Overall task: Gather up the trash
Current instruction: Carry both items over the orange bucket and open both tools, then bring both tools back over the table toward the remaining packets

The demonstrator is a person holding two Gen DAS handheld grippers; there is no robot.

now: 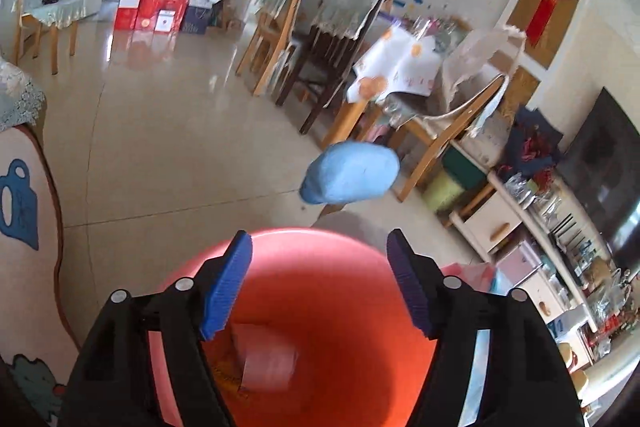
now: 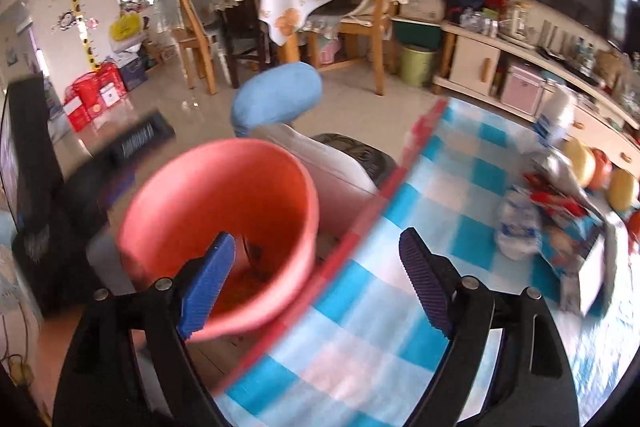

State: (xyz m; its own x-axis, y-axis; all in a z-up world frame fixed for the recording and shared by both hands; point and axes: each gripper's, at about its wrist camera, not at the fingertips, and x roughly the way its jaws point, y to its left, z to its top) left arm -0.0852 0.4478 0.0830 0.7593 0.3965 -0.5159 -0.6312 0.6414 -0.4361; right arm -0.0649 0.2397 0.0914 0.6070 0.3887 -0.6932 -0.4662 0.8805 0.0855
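- Presently, left gripper (image 1: pixel 319 283): jaws apart, empty, poised over the orange bin (image 1: pixel 304 307); paper scrap already at its bottom.
- Right gripper (image 2: pixel 318 279): jaws apart, empty, straddling bin rim and checked worktop (image 2: pixel 460 187).
- Remaining trash: crumpled wrappers (image 2: pixel 552 223) on worktop beside the fruit (image 2: pixel 580 163).
- Risk: a finger could clip the rim and tip the bin.
- Risk: a hasty reach may grab fruit.

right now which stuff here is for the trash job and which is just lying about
For the job: red bin; crumpled plastic wrapper and snack packet on the checked tablecloth.

Lying about: fruit; white bottle; blue slipper; green pail.
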